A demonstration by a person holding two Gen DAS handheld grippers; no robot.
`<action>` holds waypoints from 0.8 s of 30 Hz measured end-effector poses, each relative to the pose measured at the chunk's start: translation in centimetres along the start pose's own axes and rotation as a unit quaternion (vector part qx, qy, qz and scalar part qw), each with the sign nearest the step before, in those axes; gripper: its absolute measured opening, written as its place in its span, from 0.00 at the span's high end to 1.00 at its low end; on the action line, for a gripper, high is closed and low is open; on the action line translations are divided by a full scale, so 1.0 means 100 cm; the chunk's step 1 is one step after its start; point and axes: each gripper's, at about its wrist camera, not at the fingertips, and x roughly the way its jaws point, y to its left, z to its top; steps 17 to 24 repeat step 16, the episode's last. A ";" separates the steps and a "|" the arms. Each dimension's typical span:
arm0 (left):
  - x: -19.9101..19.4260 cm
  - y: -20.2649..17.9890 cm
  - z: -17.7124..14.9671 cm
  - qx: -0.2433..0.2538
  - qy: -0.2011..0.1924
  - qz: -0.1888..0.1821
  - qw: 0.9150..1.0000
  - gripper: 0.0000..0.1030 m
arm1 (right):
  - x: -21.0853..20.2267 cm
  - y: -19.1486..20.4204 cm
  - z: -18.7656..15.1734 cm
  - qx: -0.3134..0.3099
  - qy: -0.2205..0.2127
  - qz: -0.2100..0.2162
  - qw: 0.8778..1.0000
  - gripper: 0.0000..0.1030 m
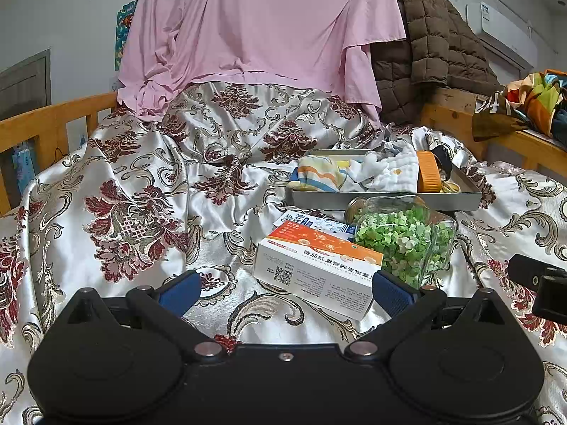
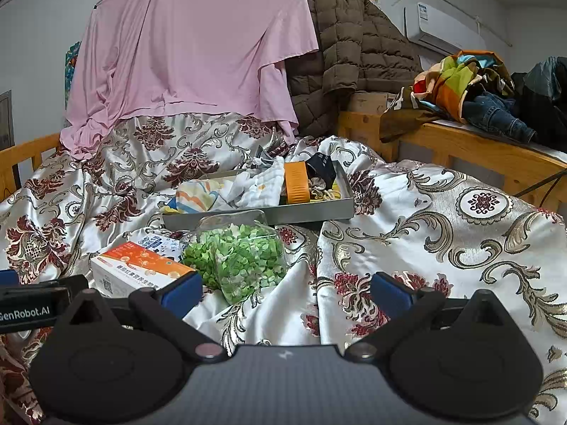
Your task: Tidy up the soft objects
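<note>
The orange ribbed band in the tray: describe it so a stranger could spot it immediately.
On the floral satin bedspread lies a shallow grey metal tray. Right of its white cloths stands the orange ribbed band, the only bright, stiff-looking item there.

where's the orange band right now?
The orange band stands on edge in the right part of the metal tray, between the white cloth and a black band. The left wrist view shows it at centre right.

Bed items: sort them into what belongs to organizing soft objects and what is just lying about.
Belongs to the job:
striped cloth
white cloth
metal tray

Lying about:
orange-and-white box
jar of green bits
brown quilted jacket
pink sheet
</note>
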 end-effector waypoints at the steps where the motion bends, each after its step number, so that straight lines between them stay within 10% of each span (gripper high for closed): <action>1: 0.000 0.000 0.000 0.000 0.000 0.000 1.000 0.01 | 0.000 0.000 0.000 0.000 0.000 0.000 1.000 0.00; 24: 0.000 0.001 -0.001 0.001 0.000 0.001 1.000 0.01 | 0.000 0.005 -0.006 0.000 0.004 0.003 1.000 0.00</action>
